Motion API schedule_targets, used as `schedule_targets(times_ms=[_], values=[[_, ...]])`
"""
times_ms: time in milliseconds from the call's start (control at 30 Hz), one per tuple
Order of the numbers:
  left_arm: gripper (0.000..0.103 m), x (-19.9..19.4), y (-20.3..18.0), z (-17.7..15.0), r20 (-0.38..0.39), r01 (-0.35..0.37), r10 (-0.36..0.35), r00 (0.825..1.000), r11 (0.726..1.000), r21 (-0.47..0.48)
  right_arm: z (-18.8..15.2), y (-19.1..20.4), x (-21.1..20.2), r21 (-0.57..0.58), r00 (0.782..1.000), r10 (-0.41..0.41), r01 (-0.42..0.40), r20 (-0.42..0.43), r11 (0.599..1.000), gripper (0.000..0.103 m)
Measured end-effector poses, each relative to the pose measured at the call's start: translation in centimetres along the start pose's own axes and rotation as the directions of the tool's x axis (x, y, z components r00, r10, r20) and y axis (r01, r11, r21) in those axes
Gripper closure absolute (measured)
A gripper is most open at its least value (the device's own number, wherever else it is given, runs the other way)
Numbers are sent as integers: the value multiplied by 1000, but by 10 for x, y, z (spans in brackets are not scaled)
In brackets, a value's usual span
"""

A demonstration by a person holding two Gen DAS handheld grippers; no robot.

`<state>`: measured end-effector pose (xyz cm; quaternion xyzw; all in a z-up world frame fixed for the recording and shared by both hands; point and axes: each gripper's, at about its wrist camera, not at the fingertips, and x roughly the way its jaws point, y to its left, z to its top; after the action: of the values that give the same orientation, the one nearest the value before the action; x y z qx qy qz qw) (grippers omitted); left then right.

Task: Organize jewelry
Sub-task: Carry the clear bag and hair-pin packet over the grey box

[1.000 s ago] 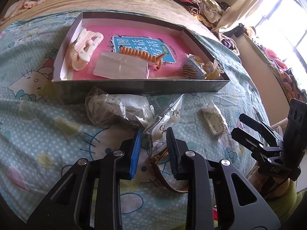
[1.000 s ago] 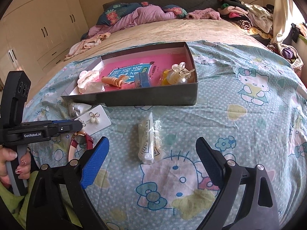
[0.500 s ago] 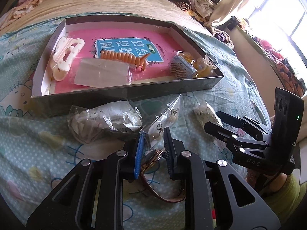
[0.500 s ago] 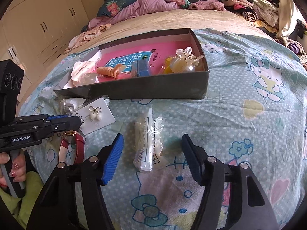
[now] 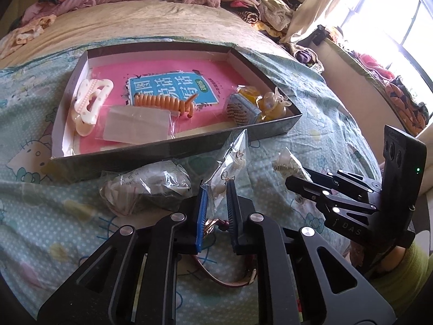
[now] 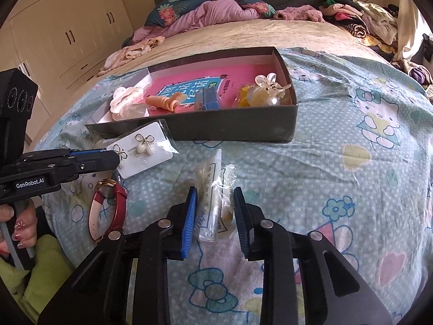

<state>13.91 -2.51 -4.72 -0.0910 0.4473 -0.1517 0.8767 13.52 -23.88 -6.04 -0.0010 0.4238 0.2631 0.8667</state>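
**Clear plastic packets in both grips, box half filled**

Clear plastic is what each tool has hold of. The left hand-held gripper [image 5: 216, 205] is clamped on the earring card packet [image 6: 142, 150], holding it tilted up off the bedspread [image 6: 338, 168]. The right hand-held gripper [image 6: 215, 212] has just been closing, and its jaws now squeeze the narrow packet [image 6: 213, 197] that lies on the bedspread between them.

Just beside them, a red watch [image 6: 108, 208] and a crumpled bag [image 5: 146, 187] lie loose on the bed, so four items seem to be left outside.

Farther out, the dark box [image 6: 235, 128] holds a white claw clip [image 5: 90, 103], an orange coil tie [image 5: 165, 103], a flat packet [image 5: 135, 127], a small blue comb [image 5: 242, 109] and yellow pieces [image 6: 266, 94]. By my reading the sorting is about half done.
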Motion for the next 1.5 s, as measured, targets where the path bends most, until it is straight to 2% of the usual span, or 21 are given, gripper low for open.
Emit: schedule_targets(times_ms=[233, 633, 1133, 1500], values=[[97, -31, 5, 6, 79, -10, 11, 997, 1000, -13, 11, 7, -19, -14, 998, 13, -12, 54, 1000, 77], [97, -72, 29, 23, 184, -75, 83, 979, 996, -52, 39, 31, -27, -73, 993, 54, -46, 106, 996, 77], [96, -90, 63, 36, 222, -127, 153, 963, 984, -128, 83, 59, -16, -155, 983, 105, -81, 149, 985, 77], [96, -89, 79, 47, 226, -156, 189, 956, 975, -156, 108, 60, 3, -160, 979, 119, -93, 163, 983, 77]])
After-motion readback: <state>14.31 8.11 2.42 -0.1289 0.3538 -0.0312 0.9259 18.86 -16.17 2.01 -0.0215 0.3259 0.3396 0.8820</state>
